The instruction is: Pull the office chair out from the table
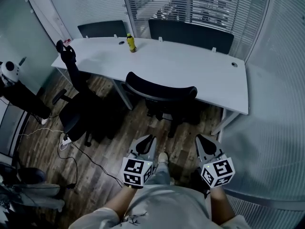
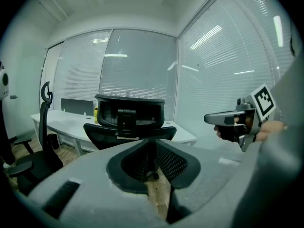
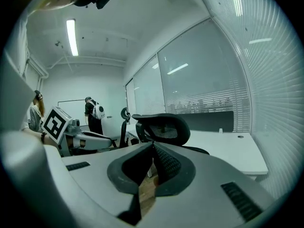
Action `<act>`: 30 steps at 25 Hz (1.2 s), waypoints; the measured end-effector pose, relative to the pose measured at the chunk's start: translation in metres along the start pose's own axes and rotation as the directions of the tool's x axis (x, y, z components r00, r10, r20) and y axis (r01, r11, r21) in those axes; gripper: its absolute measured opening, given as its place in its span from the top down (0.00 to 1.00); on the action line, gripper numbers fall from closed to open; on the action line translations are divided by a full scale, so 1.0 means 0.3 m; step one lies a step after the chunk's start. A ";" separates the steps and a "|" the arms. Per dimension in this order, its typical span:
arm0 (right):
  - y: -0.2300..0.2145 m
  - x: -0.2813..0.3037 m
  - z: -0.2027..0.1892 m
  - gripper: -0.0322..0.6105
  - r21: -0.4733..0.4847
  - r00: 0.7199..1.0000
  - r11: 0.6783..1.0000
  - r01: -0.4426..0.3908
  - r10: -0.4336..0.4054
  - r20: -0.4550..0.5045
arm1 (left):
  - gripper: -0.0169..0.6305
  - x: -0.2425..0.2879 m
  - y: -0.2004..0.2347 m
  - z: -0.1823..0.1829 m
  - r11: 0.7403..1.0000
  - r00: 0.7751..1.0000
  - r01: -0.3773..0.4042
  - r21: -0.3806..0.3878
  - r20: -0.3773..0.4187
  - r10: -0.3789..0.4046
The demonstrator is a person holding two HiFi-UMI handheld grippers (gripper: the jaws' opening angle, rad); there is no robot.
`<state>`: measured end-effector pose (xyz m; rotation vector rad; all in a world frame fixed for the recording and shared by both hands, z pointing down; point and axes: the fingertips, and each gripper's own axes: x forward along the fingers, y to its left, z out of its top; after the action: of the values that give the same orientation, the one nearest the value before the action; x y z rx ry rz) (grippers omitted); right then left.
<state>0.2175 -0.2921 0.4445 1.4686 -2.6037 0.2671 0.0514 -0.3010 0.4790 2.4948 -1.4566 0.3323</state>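
**Left gripper and right gripper empty; chair not yet pulled**

Both grippers sit close to the person's body. Each has its fingers pressed together with nothing between them. The chair stands ahead, apart from both, with its seat tucked under the white tabletop and its back at the near edge. As I judge it, nothing is done yet: the reach, the grip and the pull all remain. The chair's back is curved black mesh with a headrest above. The tabletop is smooth and matte, and the floor is dark wood planks.

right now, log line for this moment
phase: pre-grasp | office chair: tucked at table, untouched | left gripper, right gripper: short of it, jaws empty
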 end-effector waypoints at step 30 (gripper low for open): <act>-0.304 0.434 0.039 0.68 0.003 0.994 0.998 0.064 -0.064 -0.085 | 0.46 0.428 0.290 0.099 0.999 0.999 -0.002 -0.052 -0.045 0.000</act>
<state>0.2282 -0.4493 0.4681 1.5049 -2.4864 0.3226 0.0394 -0.4573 0.4980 2.4303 -1.4304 0.3441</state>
